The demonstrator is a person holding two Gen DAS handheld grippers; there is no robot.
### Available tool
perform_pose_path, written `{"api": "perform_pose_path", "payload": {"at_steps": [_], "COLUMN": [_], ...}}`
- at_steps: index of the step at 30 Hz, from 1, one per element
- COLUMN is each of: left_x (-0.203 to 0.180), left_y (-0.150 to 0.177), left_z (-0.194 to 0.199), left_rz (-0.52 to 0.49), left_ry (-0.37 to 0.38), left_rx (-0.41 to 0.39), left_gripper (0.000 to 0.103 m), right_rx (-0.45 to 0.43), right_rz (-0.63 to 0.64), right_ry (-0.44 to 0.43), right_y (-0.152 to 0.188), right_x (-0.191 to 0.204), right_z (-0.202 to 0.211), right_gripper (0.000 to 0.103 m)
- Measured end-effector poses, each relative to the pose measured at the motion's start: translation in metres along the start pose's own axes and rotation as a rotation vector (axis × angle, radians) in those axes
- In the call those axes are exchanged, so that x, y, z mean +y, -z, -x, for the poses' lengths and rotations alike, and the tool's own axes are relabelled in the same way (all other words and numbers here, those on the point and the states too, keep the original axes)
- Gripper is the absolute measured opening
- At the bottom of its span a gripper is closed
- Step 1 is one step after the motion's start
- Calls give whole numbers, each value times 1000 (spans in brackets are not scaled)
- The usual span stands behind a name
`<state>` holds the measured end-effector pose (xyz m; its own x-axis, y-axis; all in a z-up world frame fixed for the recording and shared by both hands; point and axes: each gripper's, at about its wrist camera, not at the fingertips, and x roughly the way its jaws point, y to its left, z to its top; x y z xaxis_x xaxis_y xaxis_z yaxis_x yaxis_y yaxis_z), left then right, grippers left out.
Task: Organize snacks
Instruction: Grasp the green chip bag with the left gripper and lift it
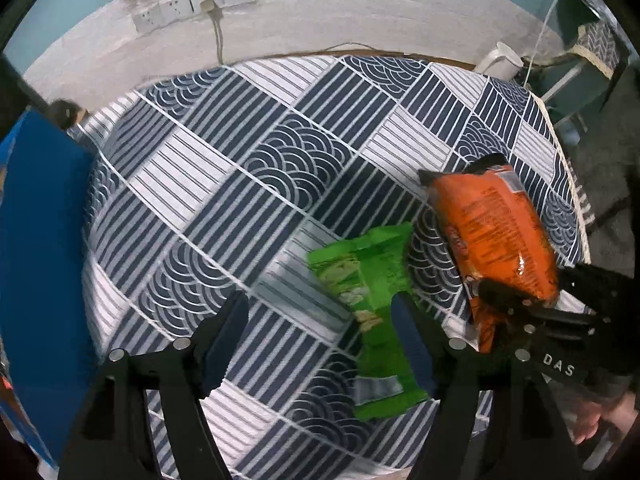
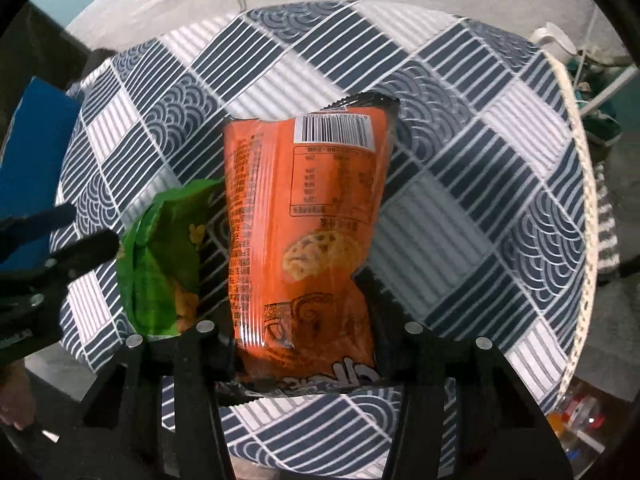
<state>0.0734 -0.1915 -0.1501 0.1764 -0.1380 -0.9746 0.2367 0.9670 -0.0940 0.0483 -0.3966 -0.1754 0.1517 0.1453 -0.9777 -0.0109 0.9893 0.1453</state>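
Our left gripper [image 1: 316, 340] stands wide open, empty, the green snack bag [image 1: 372, 312] lying on the worktop [image 1: 224, 184] by its 3 o'clock finger, long axis toward 11. Our right gripper [image 2: 304, 344] clamps the orange snack bag [image 2: 304, 216], pointing 12.

A navy-and-white patchwork tablecloth [image 1: 280, 168] with stripes and wave arcs covers the table. Behind it runs a rough white-plastered wall [image 1: 320, 12] carrying a row of white wall sockets [image 1: 196, 2], with a grey cable [image 1: 218, 36] hanging from one. A white plastic jug [image 1: 502, 60] stands at the far right edge.
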Motion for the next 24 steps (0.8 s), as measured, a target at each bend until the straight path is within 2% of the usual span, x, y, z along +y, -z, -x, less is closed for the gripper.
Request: {"api": "perform_pose_path", "payload": {"at_steps": [7,14,18,20,21,22,24], "left_x": [-4,-15,-15,-14,-14,-13,-11], "left_y": [1,7,8,8,9,9,11], "left_z": [-18,-39,-44,-44,-44,-44,-40], "left_rz": [144,133,134,129,126,124,116], "left_ry": [73,39,68,93,102,120,121], "left_rx": [65,92,91,97,103,108,96], "left_gripper": [80,80,80,67,50,42,39], "right_rx": [-27,-38,-45,-50,-52,-53,-55], "right_rz": [-30,-33,-16,-6,-1,3,10], "right_ry": [7,0,2,6,6,5,5], "right_y": [7,11,9,7,6,7,7], "right_x": [-21,-20,-12,-7,-5,-5,-2], "right_z": [9,16,17,18,18,20,21], "right_gripper": [48,48,48,48,48,48,48]}}
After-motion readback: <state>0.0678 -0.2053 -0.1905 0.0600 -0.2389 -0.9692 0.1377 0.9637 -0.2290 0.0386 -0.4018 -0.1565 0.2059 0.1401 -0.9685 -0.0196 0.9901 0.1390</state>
